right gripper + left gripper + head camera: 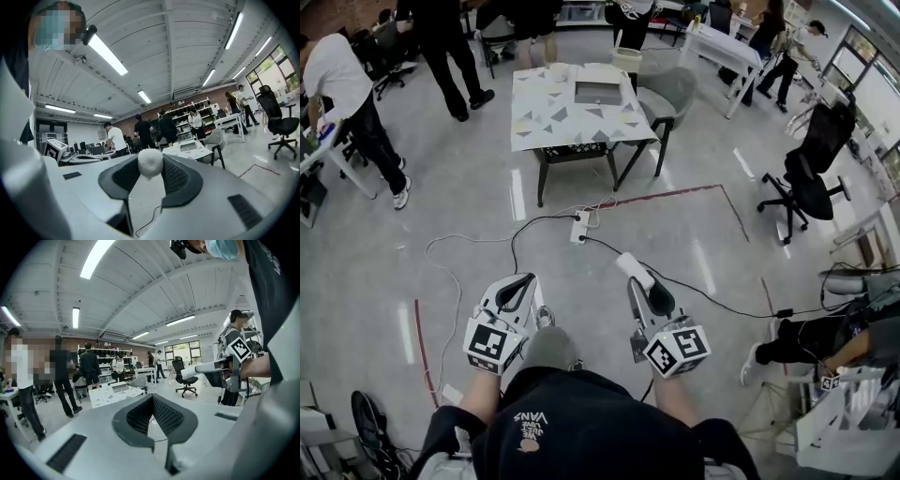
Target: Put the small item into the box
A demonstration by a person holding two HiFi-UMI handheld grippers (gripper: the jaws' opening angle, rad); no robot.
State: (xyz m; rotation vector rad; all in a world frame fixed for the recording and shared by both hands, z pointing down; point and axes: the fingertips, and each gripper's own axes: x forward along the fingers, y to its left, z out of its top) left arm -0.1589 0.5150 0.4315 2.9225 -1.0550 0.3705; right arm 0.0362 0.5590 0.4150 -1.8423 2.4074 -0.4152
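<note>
A small white rounded item (150, 162) sits pinched between the tips of my right gripper (150, 168), which is shut on it. In the head view the same item (634, 267) sticks out past the right gripper (643, 284), held over the floor in front of the person's body. My left gripper (524, 281) hangs beside it on the left; its jaws (151, 398) meet at the tips with nothing between them. A flat grey box (598, 92) lies on a table with a triangle-patterned top (546, 117), several steps ahead.
Cables and a power strip (579, 226) lie on the floor between me and the table. A grey chair (667, 94) stands at the table's right, and a black office chair (806, 173) further right. Several people stand at the back, and red tape marks the floor.
</note>
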